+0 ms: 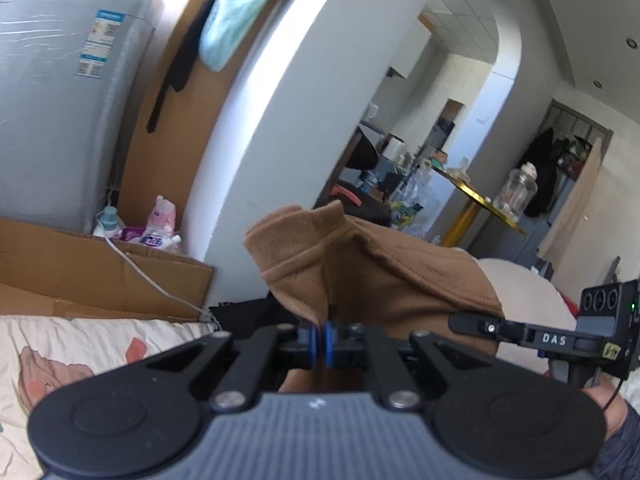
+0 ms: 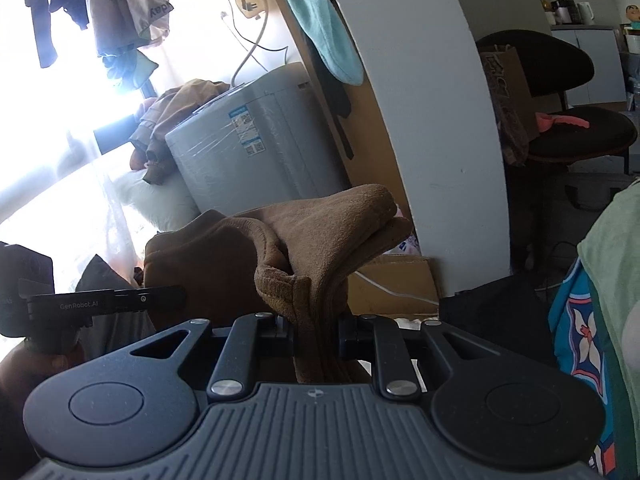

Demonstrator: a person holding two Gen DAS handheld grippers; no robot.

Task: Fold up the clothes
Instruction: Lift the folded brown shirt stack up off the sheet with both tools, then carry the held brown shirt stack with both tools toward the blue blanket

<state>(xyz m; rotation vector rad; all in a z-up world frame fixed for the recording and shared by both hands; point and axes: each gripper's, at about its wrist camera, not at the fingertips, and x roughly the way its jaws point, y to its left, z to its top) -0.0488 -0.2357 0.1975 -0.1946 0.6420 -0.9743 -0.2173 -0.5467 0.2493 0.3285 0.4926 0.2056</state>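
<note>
Both fingers (image 1: 320,344) pinching brown garment (image 1: 384,276)

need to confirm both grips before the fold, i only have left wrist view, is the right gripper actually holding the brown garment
Observer: Yes, the right gripper is shut on a thick ribbed fold of the brown garment.
Operator: does cloth hang past its jaws
Observer: Yes, a bunch drops behind the fingers toward the gripper body.
Operator: anything else brown nearby
Observer: Another brown piece of clothing lies on the grey appliance by the bright window.
</note>
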